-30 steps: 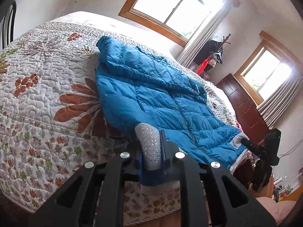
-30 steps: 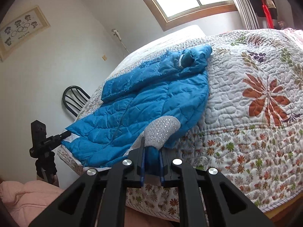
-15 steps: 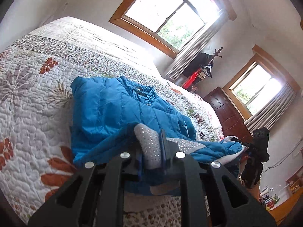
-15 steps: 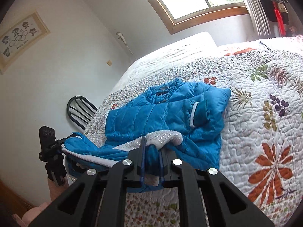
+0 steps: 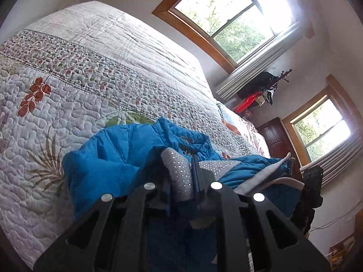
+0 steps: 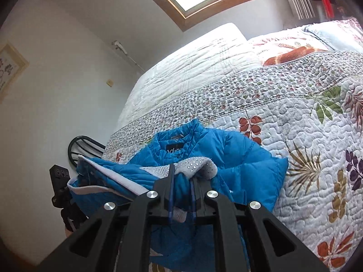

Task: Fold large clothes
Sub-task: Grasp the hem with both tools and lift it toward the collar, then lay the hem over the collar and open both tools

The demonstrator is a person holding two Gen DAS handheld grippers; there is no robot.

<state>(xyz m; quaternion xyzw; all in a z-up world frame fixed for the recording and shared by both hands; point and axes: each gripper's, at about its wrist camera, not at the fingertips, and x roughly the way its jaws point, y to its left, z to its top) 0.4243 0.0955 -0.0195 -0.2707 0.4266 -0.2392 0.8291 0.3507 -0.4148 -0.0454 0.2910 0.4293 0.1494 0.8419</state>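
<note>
A blue quilted puffer jacket (image 5: 106, 158) lies on the floral quilt of a bed (image 5: 68, 86). My left gripper (image 5: 192, 170) is shut on the jacket's hem at one corner, its grey lining showing. My right gripper (image 6: 181, 176) is shut on the hem's other corner. The hem is held up between them, above the jacket's upper part. The collar with a black label (image 6: 174, 149) lies flat on the quilt just ahead. The right gripper shows in the left wrist view (image 5: 310, 181); the left gripper shows in the right wrist view (image 6: 60, 181).
The bed's quilt (image 6: 295, 136) spreads to the right and far side. A dark metal chair (image 6: 84, 147) stands beside the bed at the wall. Windows (image 5: 226, 22), a dark wooden cabinet (image 5: 276, 138) and hanging clothes (image 5: 261, 90) are at the back.
Both grippers have lifted the jacket's hem and carried it forward over the body toward the collar. The jacket is now doubled over, much shorter on the bed.
</note>
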